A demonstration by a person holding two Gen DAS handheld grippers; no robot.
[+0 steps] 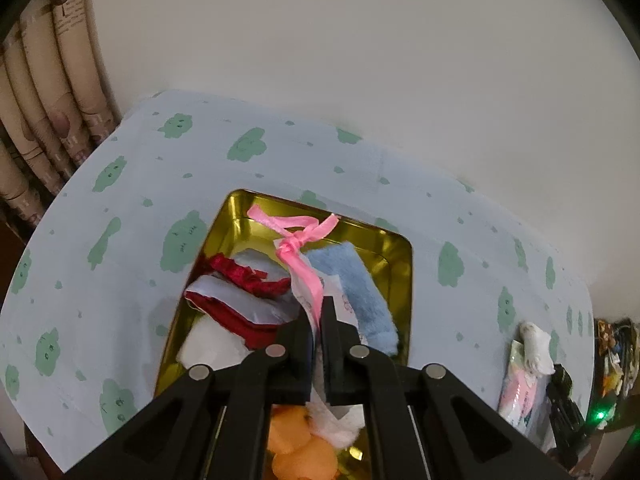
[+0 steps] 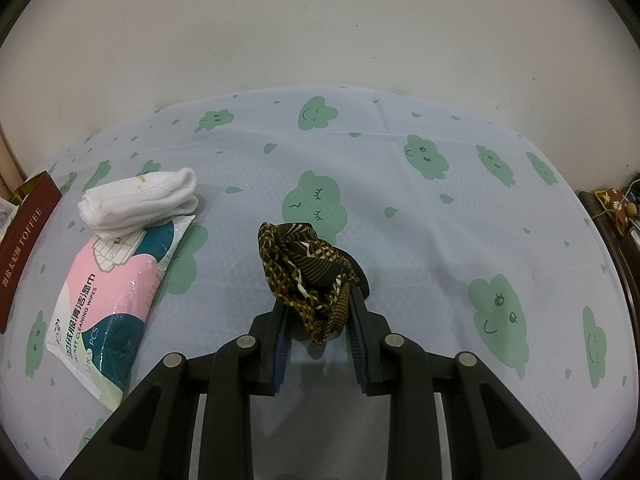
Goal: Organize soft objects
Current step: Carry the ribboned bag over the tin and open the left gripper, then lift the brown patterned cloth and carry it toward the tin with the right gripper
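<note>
**A:** Over the gold metal tin [image 1: 400, 258], what does your left side have?

**Me:** My left gripper [image 1: 319, 312] is pinched nearly shut on a small white pouch tied with a pink satin ribbon [image 1: 298, 240], held just above the tin's middle. Already lying inside are a red-and-grey folded cloth [image 1: 240, 300], a light blue fleece strip [image 1: 356, 288] to its right, a white pad [image 1: 208, 344] at the near left, and something orange and fuzzy [image 1: 296, 440] at the near end, partly hidden by my fingers.

**A:** And the right?

**Me:** My right gripper [image 2: 320, 304] has its jaws set around a crumpled brown-and-gold patterned scarf [image 2: 308, 276] on the cloud-printed tablecloth [image 2: 440, 220]. Both pads touch the fabric, but whether it is lifted I cannot tell.

**A:** How far along are you?

**Me:** Past halfway, I judge. The pouch needs releasing into the tin, the scarf needs carrying over, and a folded white towel [image 2: 140, 204] sits to the far left on a pink-and-teal wipes packet [image 2: 116, 300], well apart from the tin.
</note>
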